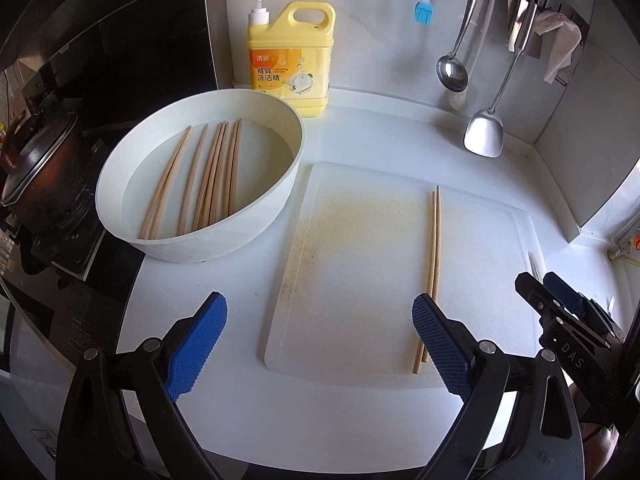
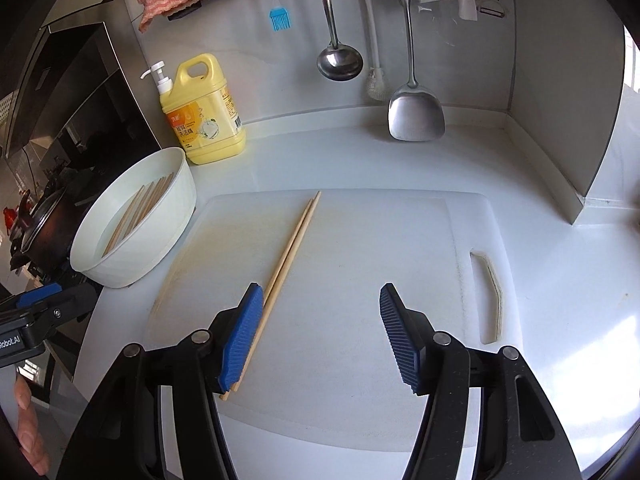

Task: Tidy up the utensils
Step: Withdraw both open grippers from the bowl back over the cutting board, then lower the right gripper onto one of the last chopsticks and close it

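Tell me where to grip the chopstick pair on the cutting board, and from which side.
Grip the chopstick pair mid-length, from above, fingers either side across both sticks. They lie flat, side by side and touching, on the cutting board, so one pinch should take both.

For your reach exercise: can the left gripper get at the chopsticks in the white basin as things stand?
Probably yes: the left gripper is open, the basin is uncovered, and its chopsticks lie exposed.
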A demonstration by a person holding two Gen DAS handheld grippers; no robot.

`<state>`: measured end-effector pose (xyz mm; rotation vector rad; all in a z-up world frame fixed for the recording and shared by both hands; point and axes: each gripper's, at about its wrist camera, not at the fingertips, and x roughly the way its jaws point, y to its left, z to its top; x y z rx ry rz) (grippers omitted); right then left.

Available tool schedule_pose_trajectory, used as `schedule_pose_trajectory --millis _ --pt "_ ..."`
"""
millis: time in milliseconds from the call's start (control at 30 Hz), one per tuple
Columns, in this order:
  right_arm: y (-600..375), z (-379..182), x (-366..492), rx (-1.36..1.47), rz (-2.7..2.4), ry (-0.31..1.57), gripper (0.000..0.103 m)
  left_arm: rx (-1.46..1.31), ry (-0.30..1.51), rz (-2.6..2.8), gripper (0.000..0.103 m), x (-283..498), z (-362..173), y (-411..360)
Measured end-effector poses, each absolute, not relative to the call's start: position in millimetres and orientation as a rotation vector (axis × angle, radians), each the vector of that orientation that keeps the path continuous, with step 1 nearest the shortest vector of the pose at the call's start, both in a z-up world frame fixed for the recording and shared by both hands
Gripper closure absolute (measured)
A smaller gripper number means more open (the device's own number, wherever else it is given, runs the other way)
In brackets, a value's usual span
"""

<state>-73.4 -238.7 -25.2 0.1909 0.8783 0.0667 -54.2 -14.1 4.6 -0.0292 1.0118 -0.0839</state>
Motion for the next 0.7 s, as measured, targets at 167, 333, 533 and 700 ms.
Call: schedule_pose_trajectory --millis 167,333,533,700 --pt "-238.6 -36.2 -64.8 0.198 0.037 0.884 0.045 -0.03 1.005 -0.11 0.009 -47.7 0.9 -14.2" --pt "-231.6 -50.1 -54.8 0.193 0.001 0.889 0.045 -0.008 0.976 -0.141 0.009 -37.5 -7.6 -19.0" --pt "-217.3 -63.5 -39.1 0.186 -0.016 0.897 0.045 0.001 0.966 -0.165 0.009 -23.8 -18.8 -18.9" --pt "-211.9 -75.0 -25.7 0.193 -0.041 0.914 0.045 -0.006 0.971 -0.182 0.009 -13.2 -26.5 -15.7"
